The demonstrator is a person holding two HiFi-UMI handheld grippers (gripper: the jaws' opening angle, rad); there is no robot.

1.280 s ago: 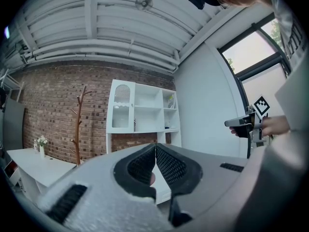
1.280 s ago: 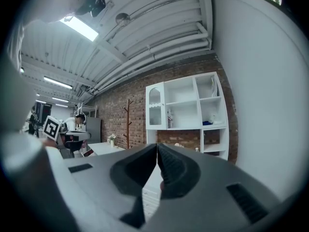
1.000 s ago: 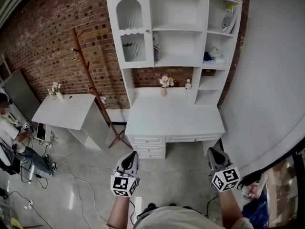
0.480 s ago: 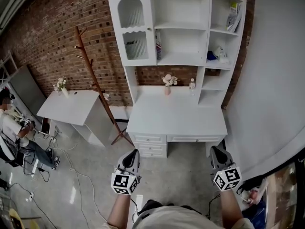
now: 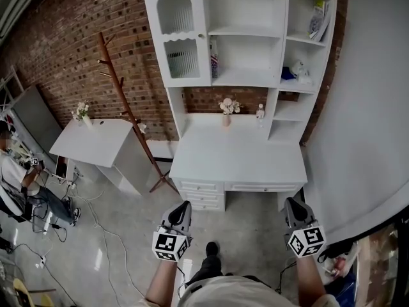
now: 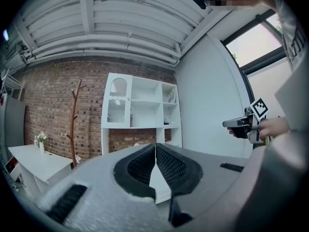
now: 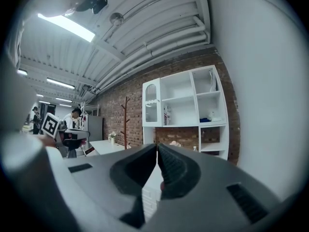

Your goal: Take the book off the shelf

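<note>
My left tongs (image 5: 184,206) and right tongs (image 5: 291,203), shut and empty, hang well short of the book (image 5: 317,19); an overstretched grab could topple it.

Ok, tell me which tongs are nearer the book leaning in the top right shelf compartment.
Right. The right tongs sit almost straight below the book; the left tongs are well off to its left.

Title on book (image 5: 317,22): too sm.
</note>
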